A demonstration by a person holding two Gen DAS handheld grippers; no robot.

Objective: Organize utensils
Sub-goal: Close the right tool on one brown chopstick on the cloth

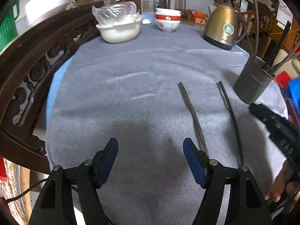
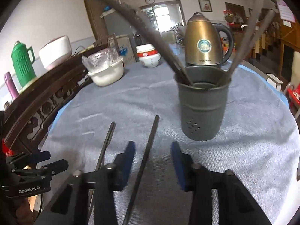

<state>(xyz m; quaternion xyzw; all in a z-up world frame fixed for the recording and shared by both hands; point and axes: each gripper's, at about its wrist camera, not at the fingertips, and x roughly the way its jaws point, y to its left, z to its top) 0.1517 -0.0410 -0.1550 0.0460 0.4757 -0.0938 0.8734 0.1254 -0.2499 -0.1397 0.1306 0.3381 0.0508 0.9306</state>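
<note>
Two dark chopsticks lie on the grey tablecloth, one [image 1: 193, 116] left of the other [image 1: 231, 118]. In the right wrist view they show as a left one [image 2: 106, 144] and a right one [image 2: 146, 155]. A grey metal utensil holder [image 1: 251, 83] [image 2: 202, 105] stands upright with several chopsticks in it. My left gripper [image 1: 151, 148] is open and empty above the cloth, its right finger beside the left chopstick. My right gripper [image 2: 152, 151] is open, low over the cloth, with the right chopstick between its fingers. The right gripper also shows in the left wrist view [image 1: 275, 123].
A brass electric kettle [image 1: 222, 28] [image 2: 203, 41] stands behind the holder. Stacked red-and-white bowls [image 1: 167, 19] and a white basin with a plastic bag [image 1: 120, 25] sit at the far end. A carved wooden chair back [image 1: 28, 71] runs along the left edge.
</note>
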